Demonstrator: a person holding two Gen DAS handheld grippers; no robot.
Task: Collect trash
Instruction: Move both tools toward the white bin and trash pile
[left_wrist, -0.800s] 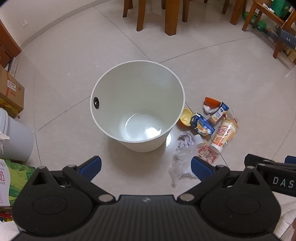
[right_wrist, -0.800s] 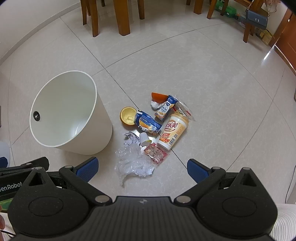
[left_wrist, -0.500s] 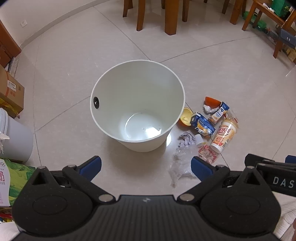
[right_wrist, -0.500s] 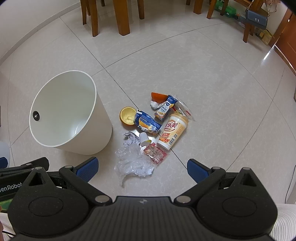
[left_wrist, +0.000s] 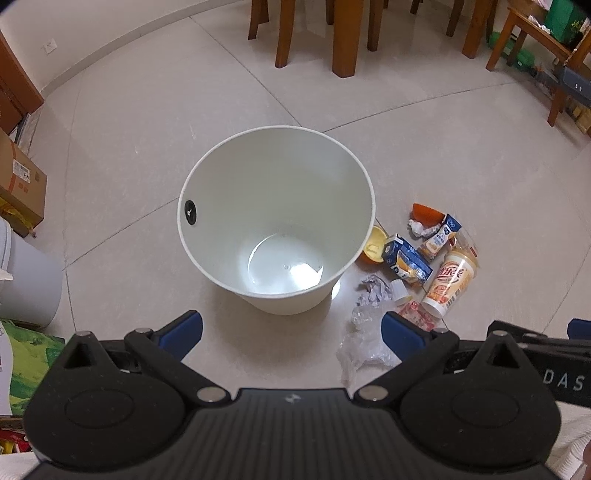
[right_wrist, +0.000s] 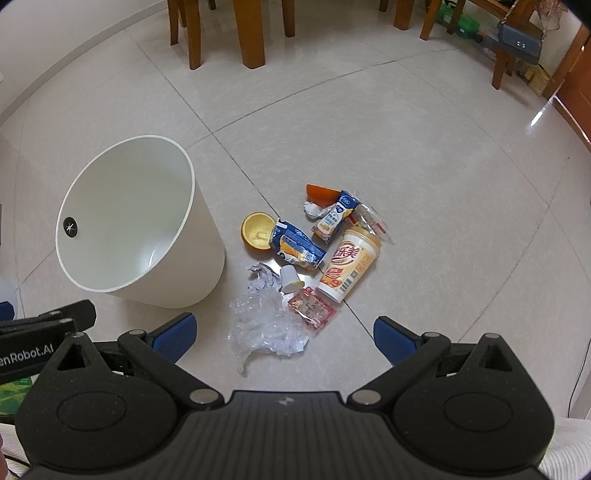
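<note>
White bin (left_wrist: 277, 221) stands upright on the tile floor (right_wrist: 406, 147), with nothing in it. Just to its right lies the trash: a cup (right_wrist: 349, 264) on its side, 2 blue cartons (right_wrist: 297, 251), an orange peel (right_wrist: 256, 230), a red wrapper (right_wrist: 314, 306) and clear plastic (right_wrist: 267, 326). Left tool (left_wrist: 291, 332) hangs above the bin, spread wide, holding nothing. Right tool (right_wrist: 284, 334) hangs above the plastic, spread wide too.
</note>
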